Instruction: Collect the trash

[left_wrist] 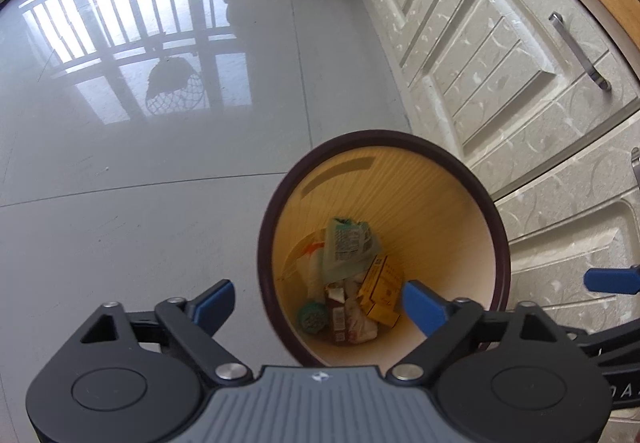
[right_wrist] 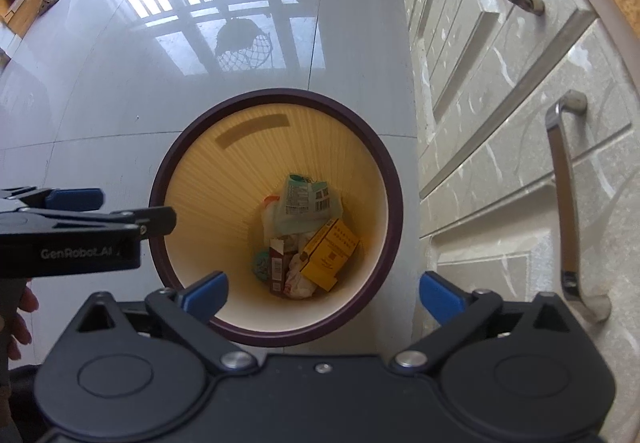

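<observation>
One round bin (right_wrist: 394, 211) with a dark rim. Inside: one yellow carton (right_wrist: 330, 253), one green-printed wrapper (right_wrist: 306, 199), one dark red packet (right_wrist: 277, 263), one teal round thing (right_wrist: 260, 263), crumpled white paper (right_wrist: 298, 277), pieces uncountable. Two claws, each with two blue pads. Three metal cabinet handles (right_wrist: 566, 203) in the right-wrist view.

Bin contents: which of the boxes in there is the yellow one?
The yellow box lies on the cabinet side of the bin; the other, a dark red box, stands beside it.
</observation>
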`<action>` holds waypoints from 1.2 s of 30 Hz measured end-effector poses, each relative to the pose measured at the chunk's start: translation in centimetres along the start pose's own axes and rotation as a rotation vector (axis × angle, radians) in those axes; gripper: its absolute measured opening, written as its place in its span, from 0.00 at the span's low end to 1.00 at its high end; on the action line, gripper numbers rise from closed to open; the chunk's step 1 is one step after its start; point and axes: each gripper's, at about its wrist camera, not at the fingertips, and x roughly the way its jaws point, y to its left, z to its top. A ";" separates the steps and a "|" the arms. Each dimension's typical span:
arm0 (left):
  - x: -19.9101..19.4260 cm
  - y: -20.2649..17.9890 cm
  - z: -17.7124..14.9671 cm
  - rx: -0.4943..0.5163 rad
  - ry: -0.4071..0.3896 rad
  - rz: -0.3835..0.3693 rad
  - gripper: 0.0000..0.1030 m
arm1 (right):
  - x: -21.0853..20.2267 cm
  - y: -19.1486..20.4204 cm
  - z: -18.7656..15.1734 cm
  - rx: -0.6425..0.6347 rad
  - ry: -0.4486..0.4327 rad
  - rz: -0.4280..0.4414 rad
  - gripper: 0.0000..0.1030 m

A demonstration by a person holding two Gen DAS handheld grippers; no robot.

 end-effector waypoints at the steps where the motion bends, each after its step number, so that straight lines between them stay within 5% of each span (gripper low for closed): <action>1: -0.2 0.1 0.0 -0.005 0.001 0.003 0.94 | -0.1 0.0 -0.1 -0.006 0.000 -0.010 1.00; 20: -6.0 0.8 -1.5 -0.028 -0.013 0.043 1.00 | -4.0 0.7 -0.7 -0.017 -0.051 -0.019 1.00; 36: -13.7 0.9 -3.6 -0.017 -0.109 0.080 1.00 | -10.3 1.8 -2.7 -0.031 -0.151 -0.035 1.00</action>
